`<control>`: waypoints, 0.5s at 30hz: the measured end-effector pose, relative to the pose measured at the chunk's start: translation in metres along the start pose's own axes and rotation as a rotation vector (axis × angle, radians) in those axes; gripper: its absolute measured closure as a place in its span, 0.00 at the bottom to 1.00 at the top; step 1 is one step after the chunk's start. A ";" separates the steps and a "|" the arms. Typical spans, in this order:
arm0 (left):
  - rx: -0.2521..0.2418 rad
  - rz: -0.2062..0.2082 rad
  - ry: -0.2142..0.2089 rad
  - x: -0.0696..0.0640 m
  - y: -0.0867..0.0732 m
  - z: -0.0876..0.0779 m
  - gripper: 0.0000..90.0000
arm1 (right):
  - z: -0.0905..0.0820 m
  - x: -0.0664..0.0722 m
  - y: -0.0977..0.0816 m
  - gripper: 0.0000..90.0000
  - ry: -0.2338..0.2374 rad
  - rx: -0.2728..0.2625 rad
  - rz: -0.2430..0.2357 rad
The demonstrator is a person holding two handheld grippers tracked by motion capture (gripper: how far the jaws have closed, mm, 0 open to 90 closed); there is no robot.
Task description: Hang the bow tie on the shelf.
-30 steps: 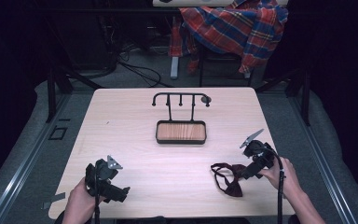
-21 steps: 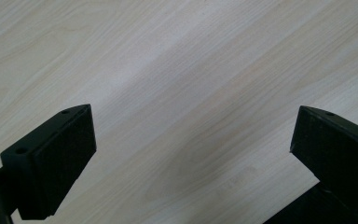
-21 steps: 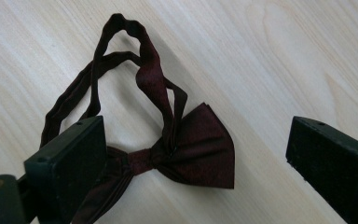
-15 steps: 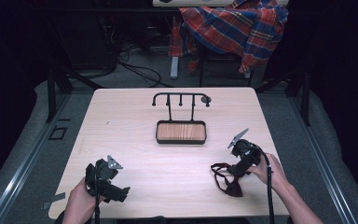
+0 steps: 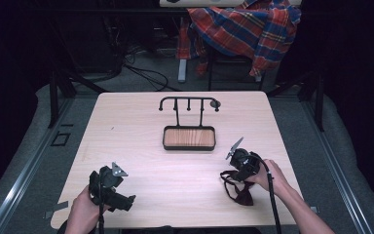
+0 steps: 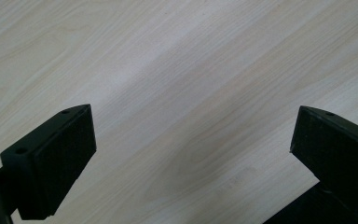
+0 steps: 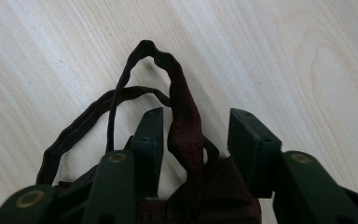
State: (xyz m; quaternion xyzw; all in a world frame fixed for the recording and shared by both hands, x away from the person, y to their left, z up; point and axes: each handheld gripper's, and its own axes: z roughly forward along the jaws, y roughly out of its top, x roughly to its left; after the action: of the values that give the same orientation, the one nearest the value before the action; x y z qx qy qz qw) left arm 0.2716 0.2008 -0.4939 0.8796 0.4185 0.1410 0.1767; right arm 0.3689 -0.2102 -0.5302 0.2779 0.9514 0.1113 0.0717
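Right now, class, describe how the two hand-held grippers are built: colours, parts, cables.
Both are black. The left gripper and right gripper each carry a grey three-cornered plate and trail a black cable. Their jaws are flat rectangular blocks with textured pads; the right's arms show brass-coloured rivets.

It looks like a dark work room or lab, maybe: a wooden table (image 5: 141,146), floor cables (image 5: 141,73), black metal frames (image 5: 58,87).

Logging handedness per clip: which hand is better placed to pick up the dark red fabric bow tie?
Right. The right tool already straddles the dark maroon fabric bow tie, its jaws apart around the strap. The left tool sits far across the pale wooden table, open over bare wood.
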 end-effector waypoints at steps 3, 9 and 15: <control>0.002 0.003 0.003 -0.001 0.000 0.000 0.00 | 0.002 0.001 -0.001 0.73 -0.007 0.020 0.000; -0.001 0.002 0.001 0.000 0.000 0.000 0.00 | 0.006 0.000 -0.003 0.82 -0.001 0.047 -0.008; -0.001 0.003 0.003 0.000 0.000 0.000 0.00 | 0.008 0.002 -0.004 0.97 0.000 0.067 -0.021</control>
State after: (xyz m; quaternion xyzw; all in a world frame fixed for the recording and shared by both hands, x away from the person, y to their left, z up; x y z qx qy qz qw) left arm 0.2712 0.2005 -0.4937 0.8800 0.4174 0.1426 0.1763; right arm 0.3661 -0.2112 -0.5391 0.2700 0.9575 0.0787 0.0637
